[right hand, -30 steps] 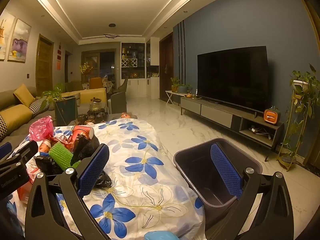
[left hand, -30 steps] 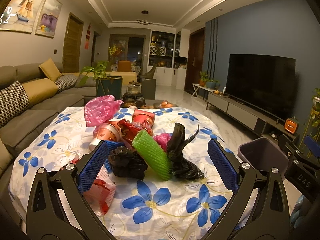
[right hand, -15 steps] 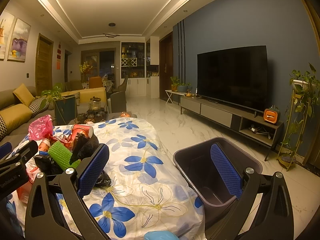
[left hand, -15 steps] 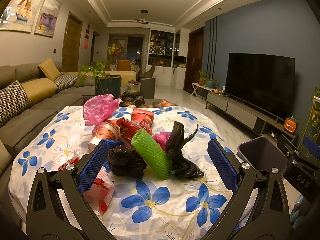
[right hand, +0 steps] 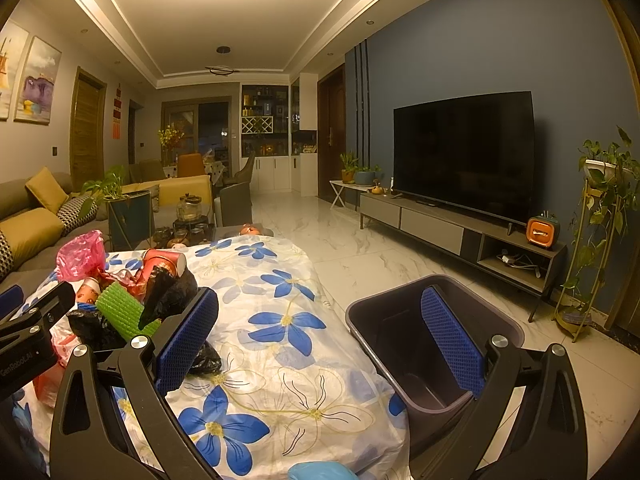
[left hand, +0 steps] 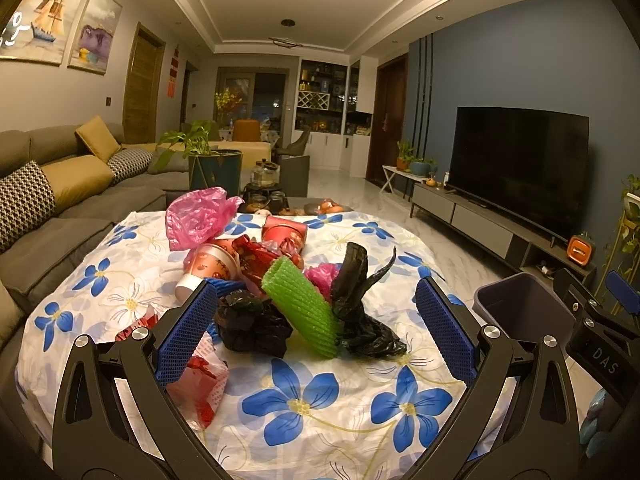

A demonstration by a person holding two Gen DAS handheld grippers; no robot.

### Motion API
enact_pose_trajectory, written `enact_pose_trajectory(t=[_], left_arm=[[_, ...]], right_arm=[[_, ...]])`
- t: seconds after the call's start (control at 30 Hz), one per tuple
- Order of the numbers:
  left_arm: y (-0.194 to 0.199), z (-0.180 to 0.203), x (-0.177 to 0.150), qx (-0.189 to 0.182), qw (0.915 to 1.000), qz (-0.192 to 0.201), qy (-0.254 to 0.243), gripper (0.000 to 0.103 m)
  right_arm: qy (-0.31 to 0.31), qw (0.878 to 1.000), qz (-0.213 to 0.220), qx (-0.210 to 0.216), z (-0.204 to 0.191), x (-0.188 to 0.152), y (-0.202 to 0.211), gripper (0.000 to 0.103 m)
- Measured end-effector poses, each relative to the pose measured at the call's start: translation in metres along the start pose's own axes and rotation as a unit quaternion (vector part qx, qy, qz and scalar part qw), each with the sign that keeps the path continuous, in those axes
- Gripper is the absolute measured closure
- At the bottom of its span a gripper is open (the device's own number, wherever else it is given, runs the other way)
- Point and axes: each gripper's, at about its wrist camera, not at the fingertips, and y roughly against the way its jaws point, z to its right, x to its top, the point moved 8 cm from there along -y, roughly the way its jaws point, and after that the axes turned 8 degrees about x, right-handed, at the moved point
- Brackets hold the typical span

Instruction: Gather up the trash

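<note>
Left tool [left hand: 316,334] spread wide, empty, pads flanking the trash pile on the flowered tabletop [left hand: 320,396]. Dead ahead between its pads: green foam net sleeve [left hand: 302,308], tilted, leaning on a crumpled black bag [left hand: 252,326] toward its left pad, and another black bag [left hand: 360,312] toward its right pad. Farther ahead: paper cups [left hand: 208,266], pink plastic bag [left hand: 198,218]. All likely light, soft, crushable; bags slippery, so pinch a bunched fold. Sleeve springy; take mid-length. Right tool [right hand: 320,338] also wide, empty; bin [right hand: 404,332] just ahead on the floor, behind its right pad.
</note>
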Motion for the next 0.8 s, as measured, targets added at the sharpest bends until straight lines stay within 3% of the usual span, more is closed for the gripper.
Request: enact_pose_trajectory(t=[0.8], left_arm=[[-0.0001,-0.0017,-0.0007,0.000,1.0000,-0.001,0.001,0.006]], right_arm=[[0.000,1.000,0.000,0.000,-0.0028,-0.0008,0.0001,0.005]])
